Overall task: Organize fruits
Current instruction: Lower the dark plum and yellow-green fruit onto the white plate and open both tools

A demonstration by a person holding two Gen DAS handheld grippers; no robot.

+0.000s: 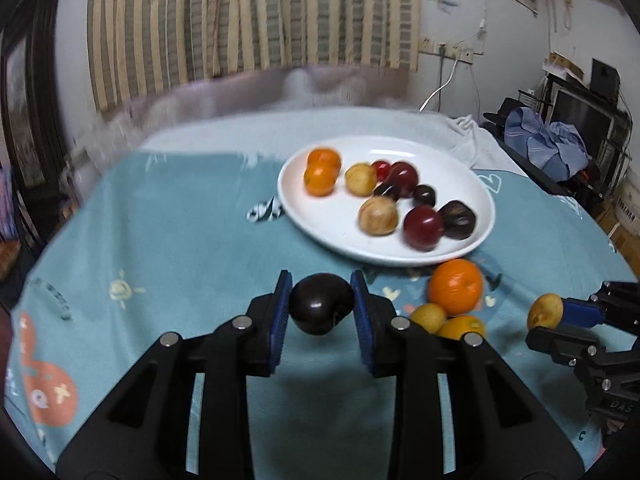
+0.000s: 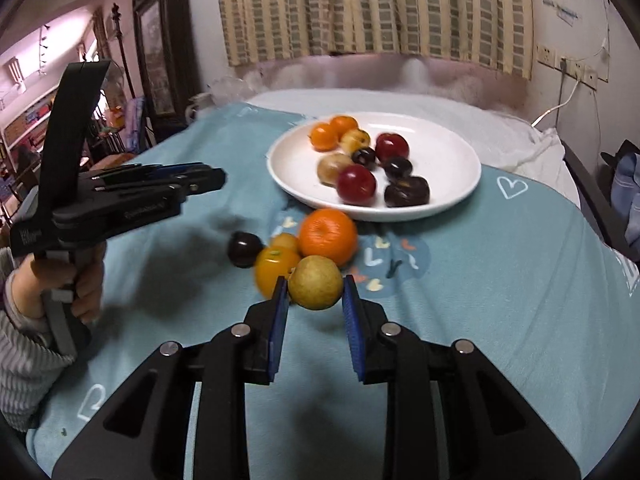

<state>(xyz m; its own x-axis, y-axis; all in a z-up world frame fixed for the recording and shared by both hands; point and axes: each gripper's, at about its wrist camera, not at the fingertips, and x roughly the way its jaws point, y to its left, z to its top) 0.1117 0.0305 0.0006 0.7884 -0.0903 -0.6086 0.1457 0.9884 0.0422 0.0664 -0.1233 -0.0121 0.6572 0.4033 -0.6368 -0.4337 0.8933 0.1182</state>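
We hold 2 fruits above the blue cloth, short of the plate [image 1: 304, 216]: left gripper [image 1: 321, 307] jaws clamp a dark plum [image 1: 321, 308], right gripper [image 2: 315, 308] jaws clamp a yellow fruit [image 2: 315, 288]. Risk: round skins slipping, or dropped fruit knocking crowded plate fruit.

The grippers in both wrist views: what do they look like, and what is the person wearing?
The left gripper and right gripper look alike: black plastic bodies with angular cut-outs, round silver pivot pins, and blue ribbed pads on the fingers. Seen from the side in the right wrist view, the left one has a pistol-style grey handle, small pale lettering, and a tall black upright. A grey ribbed knit sleeve covers the forearm.
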